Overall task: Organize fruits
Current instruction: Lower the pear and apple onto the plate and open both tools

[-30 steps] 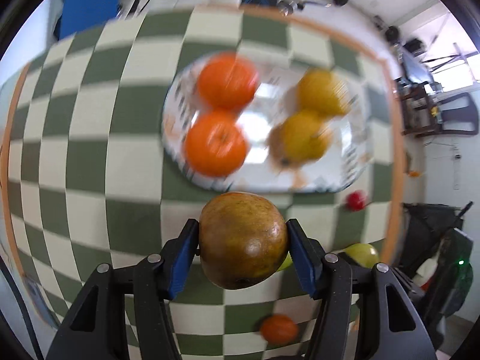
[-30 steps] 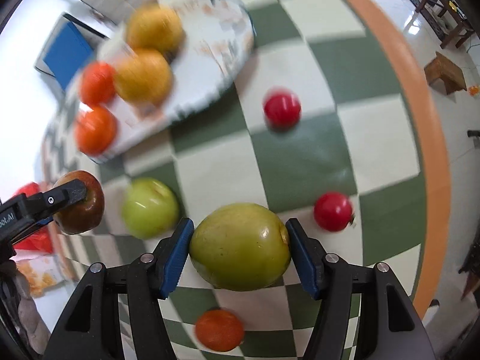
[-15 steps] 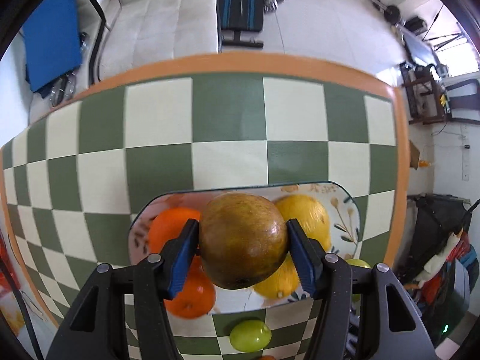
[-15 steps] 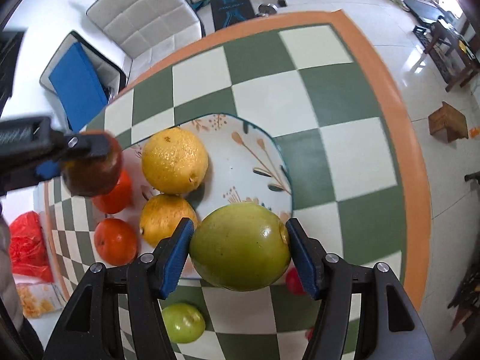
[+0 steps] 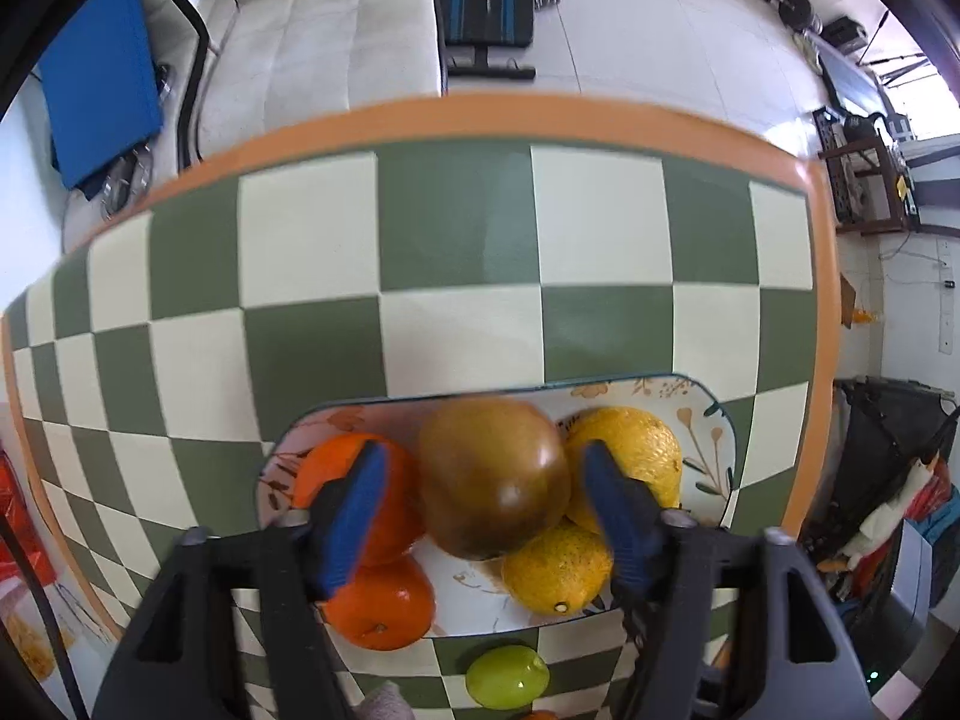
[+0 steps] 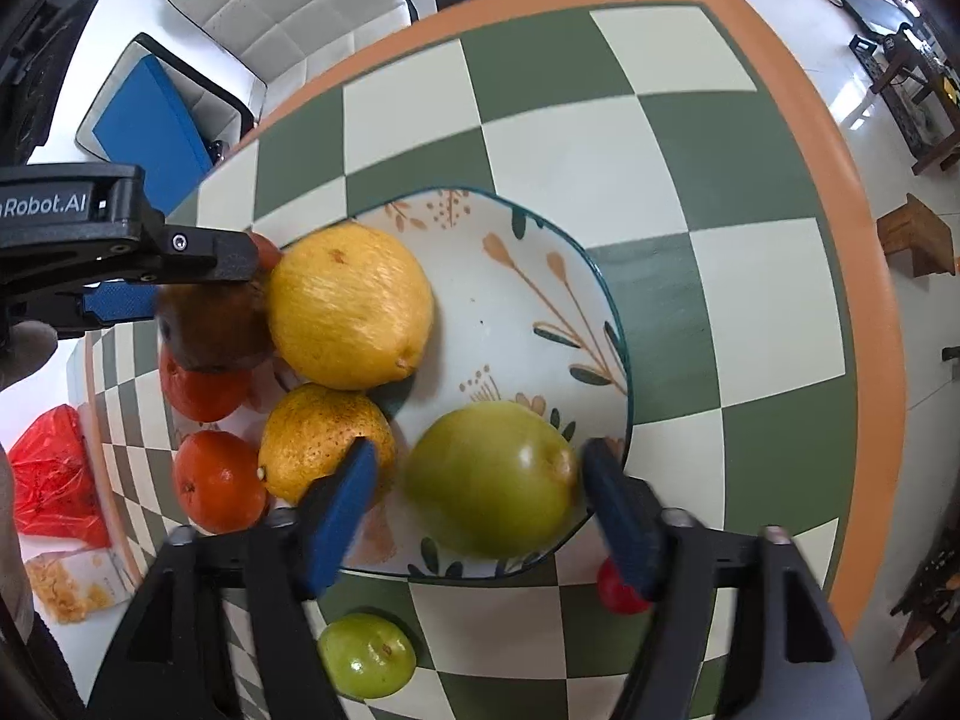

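Here the left gripper (image 5: pixel 489 495) stands open around the brown fruit (image 5: pixel 493 476) on the plate (image 5: pixel 705 438). The right gripper (image 6: pixel 480 495), fingers spread, flanks the green fruit (image 6: pixel 492 480).

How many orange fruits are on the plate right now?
2. Both sit at the plate's left end: one orange near its front corner, the other orange behind it, partly under the brown fruit. More may be hidden.

My plate (image 6: pixel 600 282) holds two oranges (image 6: pixel 219 480), two yellow lemons (image 6: pixel 351 306), a brown apple (image 5: pixel 492 483) and a big green apple (image 6: pixel 489 480). A small green apple (image 6: pixel 366 654) lies just off it.
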Motion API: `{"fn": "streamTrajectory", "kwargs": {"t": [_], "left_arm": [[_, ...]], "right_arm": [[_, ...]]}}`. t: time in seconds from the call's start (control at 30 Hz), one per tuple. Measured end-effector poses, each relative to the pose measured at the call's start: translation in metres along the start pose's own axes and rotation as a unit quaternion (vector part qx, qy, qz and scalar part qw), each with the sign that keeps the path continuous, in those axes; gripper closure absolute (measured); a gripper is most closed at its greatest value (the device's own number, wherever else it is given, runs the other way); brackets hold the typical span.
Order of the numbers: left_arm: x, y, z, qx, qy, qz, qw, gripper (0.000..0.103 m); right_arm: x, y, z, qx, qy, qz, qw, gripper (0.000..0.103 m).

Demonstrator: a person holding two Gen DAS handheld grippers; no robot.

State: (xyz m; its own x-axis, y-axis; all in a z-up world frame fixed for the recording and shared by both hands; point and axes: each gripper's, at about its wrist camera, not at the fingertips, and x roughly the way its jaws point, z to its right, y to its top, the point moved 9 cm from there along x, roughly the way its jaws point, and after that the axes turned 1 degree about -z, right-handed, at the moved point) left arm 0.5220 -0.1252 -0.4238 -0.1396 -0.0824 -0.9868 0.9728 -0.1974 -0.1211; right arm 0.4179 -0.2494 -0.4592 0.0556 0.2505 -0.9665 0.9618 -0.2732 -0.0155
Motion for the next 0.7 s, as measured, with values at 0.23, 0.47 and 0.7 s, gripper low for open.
{"fn": "streamTrajectory", "kwargs": {"t": [0.23, 0.47, 0.7], "left_arm": [[-0.025, -0.028, -0.027, -0.023, 0.016, 0.053, 0.9982, 0.012], [-0.052, -0.088, -0.051, -0.051, 0.033, 0.116, 0.9914, 0.012], [-0.086, -0.143, -0.051, -0.054, 0.046, 0.173, 0.9824, 0.012]], "right_arm": [[-0.020, -0.007, 0.005, -0.021, -0.042, 0.016, 0.999, 0.007], [-0.059, -0.025, 0.000, -0.061, -0.079, 0.064, 0.993, 0.007], [-0.112, -0.050, -0.009, -0.087, -0.091, 0.119, 0.985, 0.007]]}}
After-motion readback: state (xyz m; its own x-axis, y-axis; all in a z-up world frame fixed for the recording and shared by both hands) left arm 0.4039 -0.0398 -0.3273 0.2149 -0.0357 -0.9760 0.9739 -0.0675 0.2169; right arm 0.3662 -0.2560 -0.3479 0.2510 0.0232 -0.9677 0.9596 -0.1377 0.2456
